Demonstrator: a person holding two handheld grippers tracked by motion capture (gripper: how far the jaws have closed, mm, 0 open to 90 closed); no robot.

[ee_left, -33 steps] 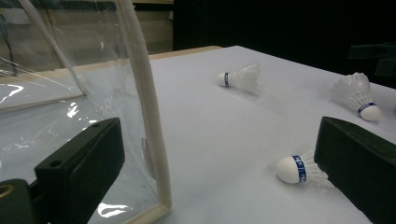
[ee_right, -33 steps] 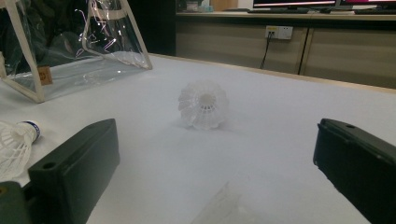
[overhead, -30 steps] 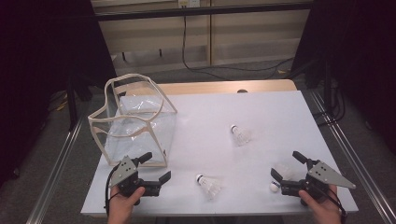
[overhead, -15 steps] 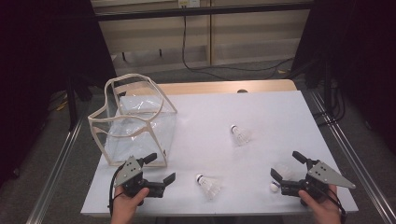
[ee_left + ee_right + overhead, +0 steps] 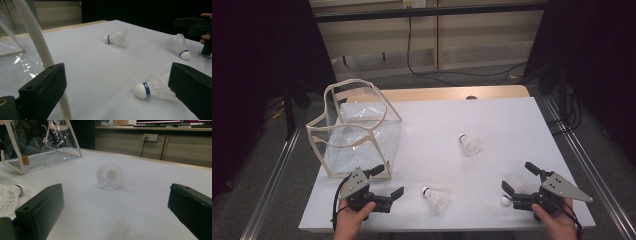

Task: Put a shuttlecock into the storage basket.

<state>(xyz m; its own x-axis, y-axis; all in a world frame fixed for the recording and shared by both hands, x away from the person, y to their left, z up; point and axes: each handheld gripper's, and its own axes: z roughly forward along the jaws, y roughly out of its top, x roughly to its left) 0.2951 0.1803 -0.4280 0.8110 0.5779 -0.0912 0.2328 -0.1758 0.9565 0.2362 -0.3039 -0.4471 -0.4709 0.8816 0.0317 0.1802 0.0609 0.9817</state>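
Three white shuttlecocks lie on the white table [image 5: 492, 115]. One shuttlecock [image 5: 435, 197] rests near the front edge, just right of my left gripper [image 5: 389, 180], which is open and empty. A second [image 5: 469, 144] lies mid-table. The third [image 5: 513, 185] sits between the jaws of my open right gripper [image 5: 517, 176], untouched as far as I can see. In the left gripper view the near shuttlecock [image 5: 155, 88] lies by the right jaw, cork end pointing left. In the right gripper view the mid-table shuttlecock [image 5: 110, 176] faces me ahead of the open jaws.
A clear plastic bag [image 5: 357, 140] with beige trim stands open at the table's left, just behind the left gripper. Metal rails run along both table sides. Dark curtains and a cabled wall lie beyond the far edge.
My left gripper has slid a little to the right along the front edge, toward the near shuttlecock. The right gripper and the shuttlecocks have stayed put.
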